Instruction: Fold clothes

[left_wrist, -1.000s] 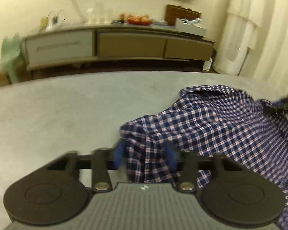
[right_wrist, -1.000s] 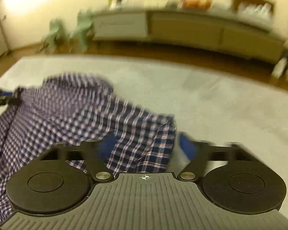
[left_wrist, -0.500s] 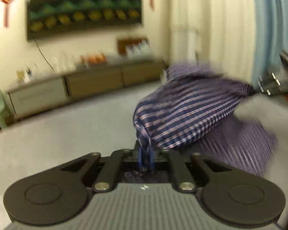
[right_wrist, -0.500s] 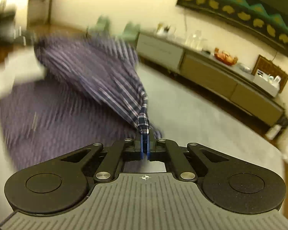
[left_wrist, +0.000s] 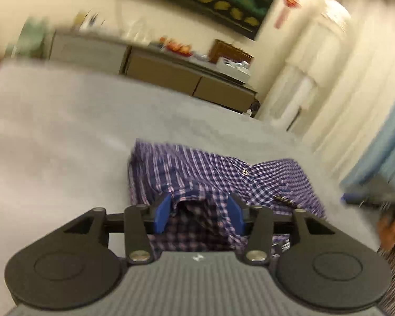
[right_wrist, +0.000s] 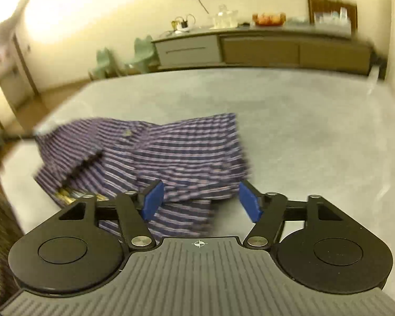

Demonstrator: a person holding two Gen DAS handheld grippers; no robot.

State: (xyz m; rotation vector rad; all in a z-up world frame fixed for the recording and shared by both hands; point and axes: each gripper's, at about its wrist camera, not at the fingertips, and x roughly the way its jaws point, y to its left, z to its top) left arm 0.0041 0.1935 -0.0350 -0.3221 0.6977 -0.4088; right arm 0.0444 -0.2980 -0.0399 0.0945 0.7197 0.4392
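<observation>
The shirt (left_wrist: 218, 173) is checked in navy blue, white and pink, its stripes smeared by blur in the right wrist view (right_wrist: 158, 152). It lies on a plain pale grey surface (left_wrist: 52, 131). Both the left gripper (left_wrist: 198, 212) and the right gripper (right_wrist: 201, 201) are black with bright blue pads (left_wrist: 162, 212). The far sideboard (right_wrist: 263, 48) has grey and brown fronts

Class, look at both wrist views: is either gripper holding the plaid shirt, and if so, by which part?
Neither. The left gripper and right gripper are both open over the plaid shirt.
</observation>
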